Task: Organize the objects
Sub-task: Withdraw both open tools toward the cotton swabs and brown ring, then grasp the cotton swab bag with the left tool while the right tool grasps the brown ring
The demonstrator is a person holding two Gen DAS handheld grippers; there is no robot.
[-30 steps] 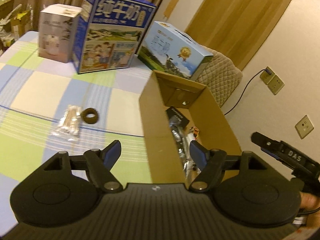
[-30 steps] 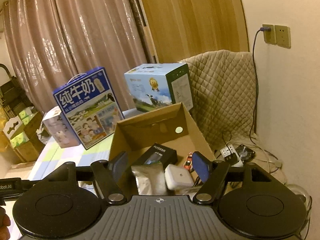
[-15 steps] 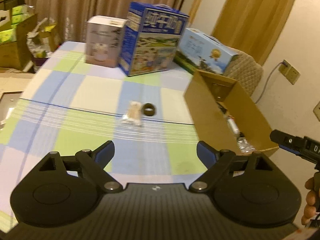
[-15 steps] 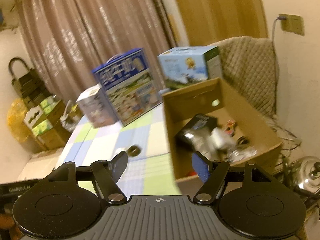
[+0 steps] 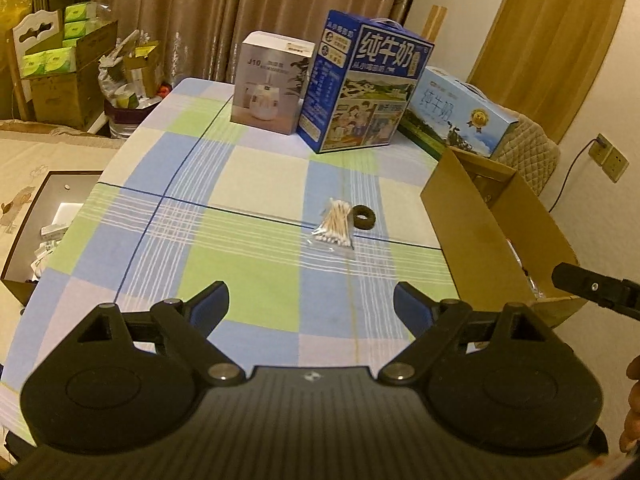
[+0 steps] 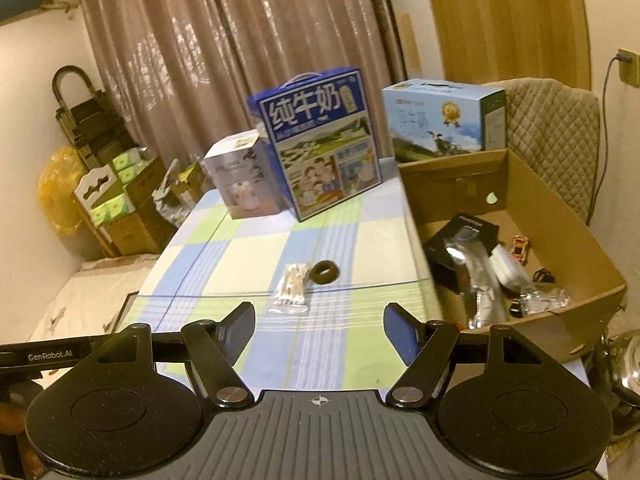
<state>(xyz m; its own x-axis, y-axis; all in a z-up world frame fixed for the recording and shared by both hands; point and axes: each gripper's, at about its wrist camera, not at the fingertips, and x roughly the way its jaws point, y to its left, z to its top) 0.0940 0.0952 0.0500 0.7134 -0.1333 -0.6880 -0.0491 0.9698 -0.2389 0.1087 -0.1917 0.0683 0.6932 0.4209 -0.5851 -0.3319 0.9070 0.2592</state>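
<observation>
Hovering over the worktop point(image 5: 248, 184), your left hand-held gripper point(image 5: 311, 305) and right hand-held gripper point(image 6: 319, 325) both gaped empty, swabs point(image 5: 335, 227) touching ring point(image 5: 363, 217), box point(image 6: 568, 216) alongside.

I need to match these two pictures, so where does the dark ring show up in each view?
Left wrist: dark ring right of centre, just right of the cotton swab packet.
Right wrist: ring at centre, again just right of the packet.
Shared landmark: dark blue milk carton behind.

- Brown curtains point(image 6: 224, 60) hang behind the table.
- Stacked cartons of green tissue packs point(image 5: 60, 56) sit left of it.
- A quilted chair cover point(image 6: 556, 128) stands at the right.
- A wall socket point(image 5: 608, 156) holds a plug.
</observation>
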